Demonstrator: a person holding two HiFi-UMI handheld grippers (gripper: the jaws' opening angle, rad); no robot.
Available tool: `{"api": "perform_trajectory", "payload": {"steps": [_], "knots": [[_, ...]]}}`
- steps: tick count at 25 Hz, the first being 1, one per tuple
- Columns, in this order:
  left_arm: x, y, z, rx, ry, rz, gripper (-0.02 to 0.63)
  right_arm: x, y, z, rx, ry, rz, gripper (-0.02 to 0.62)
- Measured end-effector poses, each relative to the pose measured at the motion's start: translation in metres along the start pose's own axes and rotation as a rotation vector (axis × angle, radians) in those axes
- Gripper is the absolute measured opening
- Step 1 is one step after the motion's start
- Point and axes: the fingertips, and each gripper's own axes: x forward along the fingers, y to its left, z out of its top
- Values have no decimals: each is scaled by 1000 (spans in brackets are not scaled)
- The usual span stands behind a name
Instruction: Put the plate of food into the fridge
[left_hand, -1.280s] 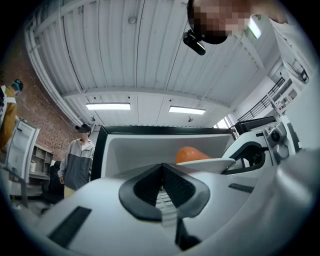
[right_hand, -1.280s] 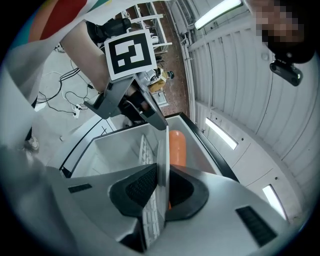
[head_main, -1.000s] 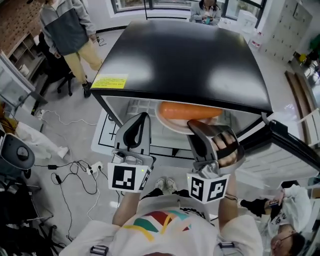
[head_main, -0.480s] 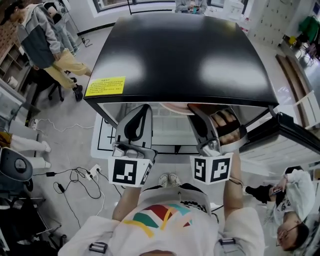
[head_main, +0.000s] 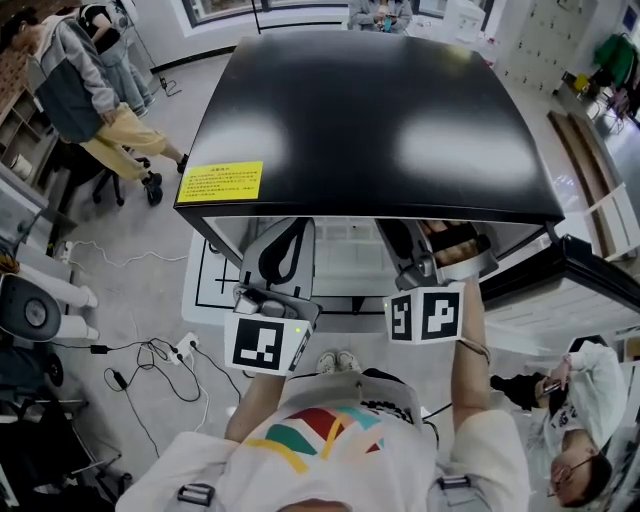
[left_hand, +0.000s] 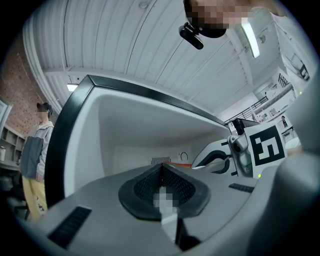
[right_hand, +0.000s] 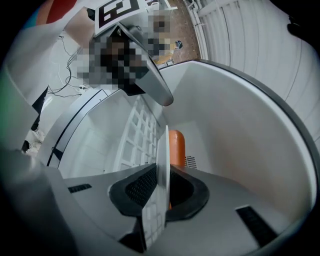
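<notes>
The plate (right_hand: 161, 167) lies inside the fridge (head_main: 370, 110), food (right_hand: 176, 147) seemingly on it.

"What is the person wearing?"

"A white, short-sleeved T-shirt (head_main: 335, 452) with red, teal and yellow stripes across the chest. There's a black buckle (head_main: 197, 495) at each shoulder, a thin band (head_main: 476, 350) on the right wrist, and pale shoes (head_main: 335, 363)."

"And the left gripper (left_hand: 161, 168)?"

"A smooth grey shell, black textured pads (left_hand: 145, 186), and a cube (head_main: 262, 345) with black-and-white square markers."
</notes>
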Motion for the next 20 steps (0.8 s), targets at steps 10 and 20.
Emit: {"api": "perform_trajectory", "payload": {"steps": [10, 20], "knots": [[2, 4, -4, -6, 9, 15, 6, 10, 9, -14, -16, 47, 40, 48], [5, 3, -6, -20, 4, 12, 6, 16, 9, -16, 14, 46, 120, 48]]}}
